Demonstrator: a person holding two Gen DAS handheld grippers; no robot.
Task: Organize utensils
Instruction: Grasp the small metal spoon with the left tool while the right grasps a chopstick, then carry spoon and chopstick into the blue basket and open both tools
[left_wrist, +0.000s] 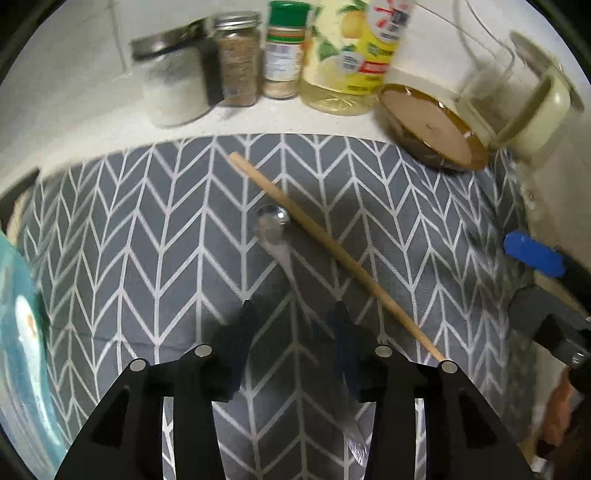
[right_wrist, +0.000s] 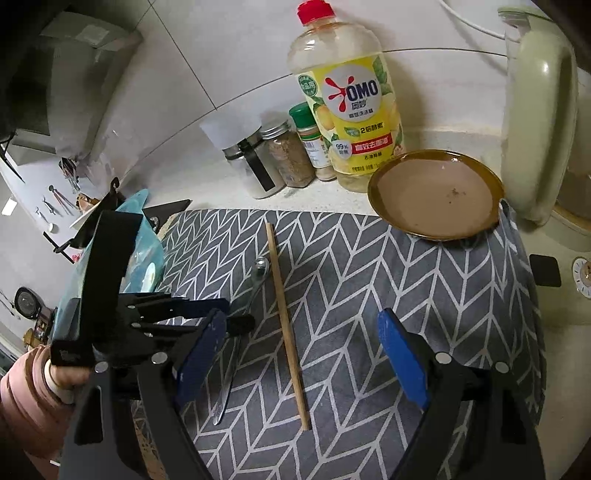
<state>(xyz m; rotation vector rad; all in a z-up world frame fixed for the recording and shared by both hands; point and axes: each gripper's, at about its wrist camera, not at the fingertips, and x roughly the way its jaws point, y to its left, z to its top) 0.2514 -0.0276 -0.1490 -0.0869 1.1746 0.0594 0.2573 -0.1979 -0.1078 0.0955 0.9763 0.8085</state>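
A metal spoon (left_wrist: 275, 236) lies on the grey chevron cloth (left_wrist: 147, 258), bowl away from me. A wooden chopstick (left_wrist: 332, 251) lies beside it on its right. My left gripper (left_wrist: 293, 314) is open, its two fingers on either side of the spoon's handle, low over the cloth. In the right wrist view the spoon (right_wrist: 236, 325) and chopstick (right_wrist: 286, 325) lie side by side, and the left gripper (right_wrist: 236, 321) stands over the spoon handle. My right gripper (right_wrist: 306, 354) is open and empty above the chopstick's near end.
A brown plate (right_wrist: 436, 194) sits at the cloth's far right corner. Spice jars (right_wrist: 288, 155), a yellow detergent bottle (right_wrist: 347, 110) and a pale kettle (right_wrist: 539, 122) stand along the back wall. A teal plate (left_wrist: 22, 332) is at the left edge.
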